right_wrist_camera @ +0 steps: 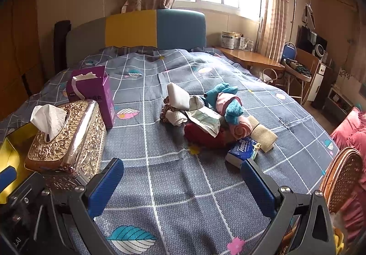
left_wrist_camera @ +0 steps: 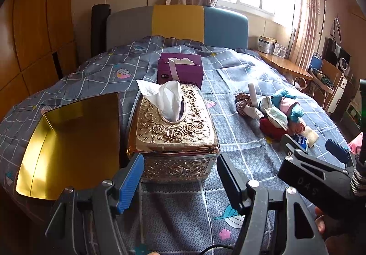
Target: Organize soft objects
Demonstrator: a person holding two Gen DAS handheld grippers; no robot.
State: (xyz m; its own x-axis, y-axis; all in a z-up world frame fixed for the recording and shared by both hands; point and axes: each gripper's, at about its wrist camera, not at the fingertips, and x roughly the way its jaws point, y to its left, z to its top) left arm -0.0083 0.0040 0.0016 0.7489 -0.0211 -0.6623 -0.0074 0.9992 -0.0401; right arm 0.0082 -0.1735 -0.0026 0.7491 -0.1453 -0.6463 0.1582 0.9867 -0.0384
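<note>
While both tools [right_wrist_camera: 180, 186] gape, bedspread [right_wrist_camera: 183, 186] btwn lies bare.

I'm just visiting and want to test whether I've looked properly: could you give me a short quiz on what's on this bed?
1. True or false: the right gripper is holding the blue tissue packet.
2. Which thing has a white tissue sticking out of its top?
A. the gold tissue box
B. the open gold tin
C. the pile of soft things
3. Fill in the missing word: the purple box stands ____ the gold tissue box, toward the headboard.

Key
1. False: its jaws are open and empty, with the packet lying on the bed just ahead.
2. A
3. behind
</note>
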